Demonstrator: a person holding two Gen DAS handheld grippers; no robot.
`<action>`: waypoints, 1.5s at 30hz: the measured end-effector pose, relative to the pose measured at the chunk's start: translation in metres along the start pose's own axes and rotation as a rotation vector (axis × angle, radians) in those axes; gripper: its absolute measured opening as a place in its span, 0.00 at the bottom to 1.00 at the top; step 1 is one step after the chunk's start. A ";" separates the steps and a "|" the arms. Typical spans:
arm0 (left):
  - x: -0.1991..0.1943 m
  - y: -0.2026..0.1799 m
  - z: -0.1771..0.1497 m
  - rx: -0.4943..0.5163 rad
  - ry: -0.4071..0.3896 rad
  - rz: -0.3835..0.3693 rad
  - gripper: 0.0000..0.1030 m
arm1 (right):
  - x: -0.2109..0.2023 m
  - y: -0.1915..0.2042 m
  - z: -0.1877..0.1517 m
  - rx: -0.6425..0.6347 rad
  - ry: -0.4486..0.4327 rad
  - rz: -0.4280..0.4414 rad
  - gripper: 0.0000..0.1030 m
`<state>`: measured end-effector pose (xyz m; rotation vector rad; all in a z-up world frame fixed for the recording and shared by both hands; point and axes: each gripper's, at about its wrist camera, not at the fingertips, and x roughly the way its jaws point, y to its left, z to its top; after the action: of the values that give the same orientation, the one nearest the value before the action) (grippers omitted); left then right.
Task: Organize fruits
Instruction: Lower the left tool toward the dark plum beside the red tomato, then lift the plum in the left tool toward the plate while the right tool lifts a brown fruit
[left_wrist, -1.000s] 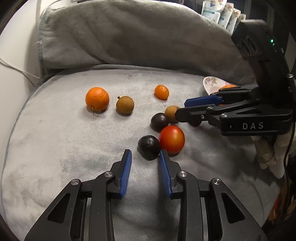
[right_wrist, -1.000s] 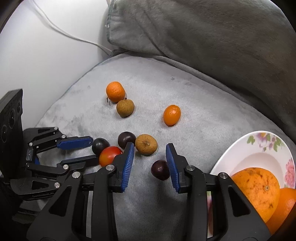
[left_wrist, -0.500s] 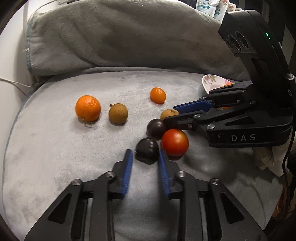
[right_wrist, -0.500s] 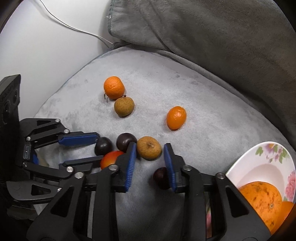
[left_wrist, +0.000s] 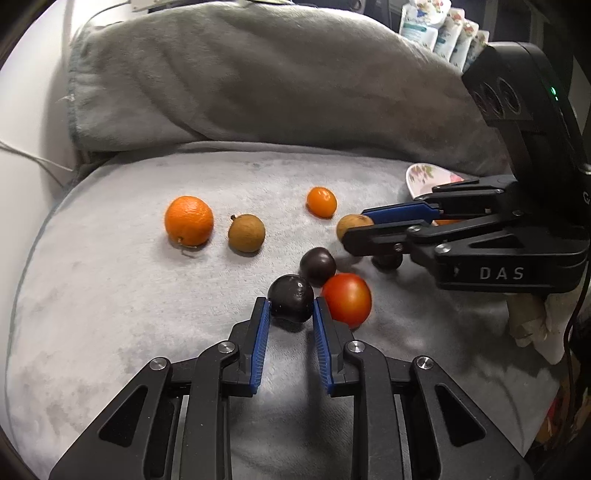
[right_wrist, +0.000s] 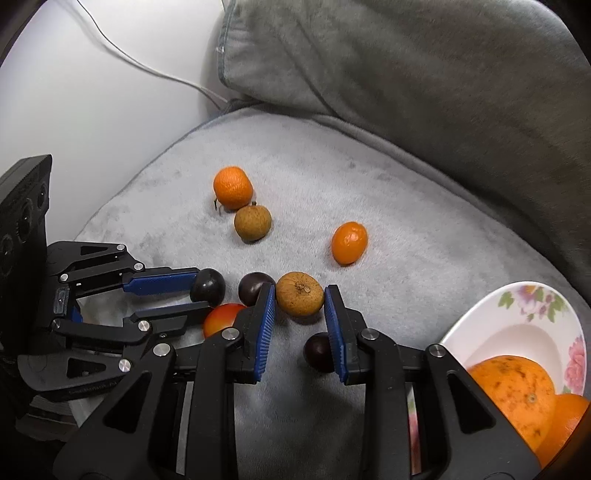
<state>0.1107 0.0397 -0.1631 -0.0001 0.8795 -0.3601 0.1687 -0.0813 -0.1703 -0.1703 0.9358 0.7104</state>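
Left gripper (left_wrist: 290, 308): fingers just closed onto dark plum (left_wrist: 291, 298), pads pressing both sides; plum resting on grey cushion (left_wrist: 110, 314), near its front edge.
Right gripper (right_wrist: 300, 300): fingers just narrowed around brown longan (right_wrist: 300, 299), pads at both flanks, contact apparent; fruit on cushion, mid-front.
Change since a second ago: both pairs of fingers drawn in from a wider gape; each now bracketing one fruit.
Meaning for task: two grasps apparently secured; lifting toward floral plate (right_wrist: 524, 317) judged next.
Plate: at cushion's right edge, holding two oranges (right_wrist: 513, 391).
Unsorted: tomato (left_wrist: 347, 300) touching held plum; second plum (left_wrist: 317, 261) behind it; third plum (right_wrist: 319, 351) under right fingers; mandarin (left_wrist: 189, 220), second longan (left_wrist: 246, 233), kumquat (left_wrist: 321, 201) toward rear.
Risk: tomato likely nudged on lift.
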 end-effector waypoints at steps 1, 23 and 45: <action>-0.003 0.000 0.000 -0.006 -0.005 -0.005 0.22 | -0.003 -0.001 0.000 0.003 -0.006 0.001 0.28; -0.017 -0.064 0.023 -0.006 -0.100 -0.162 0.22 | -0.115 -0.077 -0.021 0.151 -0.200 -0.089 0.28; -0.009 -0.157 0.032 0.109 -0.095 -0.280 0.22 | -0.137 -0.125 -0.045 0.243 -0.236 -0.108 0.28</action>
<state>0.0810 -0.1101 -0.1123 -0.0402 0.7655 -0.6642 0.1633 -0.2624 -0.1098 0.0760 0.7723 0.4999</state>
